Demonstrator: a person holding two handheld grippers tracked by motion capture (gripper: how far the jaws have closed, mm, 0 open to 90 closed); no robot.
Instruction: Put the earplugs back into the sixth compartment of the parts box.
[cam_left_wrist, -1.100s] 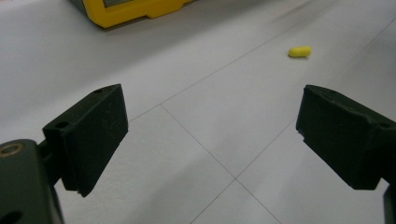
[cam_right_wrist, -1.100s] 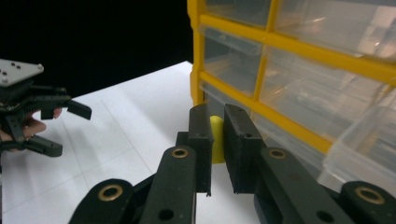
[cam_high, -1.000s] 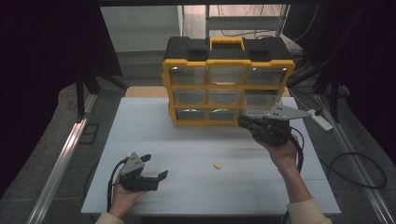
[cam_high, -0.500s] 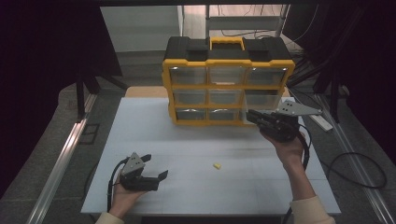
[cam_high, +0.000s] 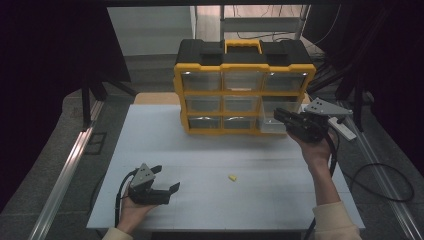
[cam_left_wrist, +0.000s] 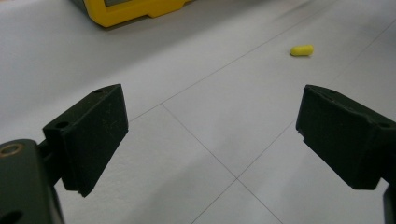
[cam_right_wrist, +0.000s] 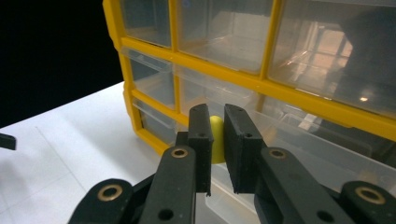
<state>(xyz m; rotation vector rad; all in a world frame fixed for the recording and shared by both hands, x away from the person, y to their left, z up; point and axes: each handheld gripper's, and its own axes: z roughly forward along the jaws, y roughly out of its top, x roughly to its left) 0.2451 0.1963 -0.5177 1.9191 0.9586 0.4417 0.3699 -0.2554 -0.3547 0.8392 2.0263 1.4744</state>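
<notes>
White table (cam_high: 210, 150) carries a yellow-and-black drawer cabinet (cam_high: 244, 87) at its far edge, upright, with three rows of clear drawers facing the person. The lower right drawer (cam_high: 272, 123) stands pulled out toward the near side. Right gripper (cam_high: 281, 116), held in the person's right hand (cam_high: 316, 150) near the table's right edge, reaches to that open drawer; in the right gripper view its jaws are closed tight on a small yellow piece (cam_right_wrist: 215, 138), held just in front of the cabinet's lower drawers. Left gripper (cam_high: 169, 192) lies low by the table's near left corner in the left hand (cam_high: 131, 210), its jaws spread wide apart with nothing between them, as the left gripper view shows. A second small yellow pellet (cam_high: 232, 177) rests loose on the table surface, between the two grippers and nearer the near edge than the cabinet; in the left gripper view it lies beyond the right-hand jaw, well apart from it.
</notes>
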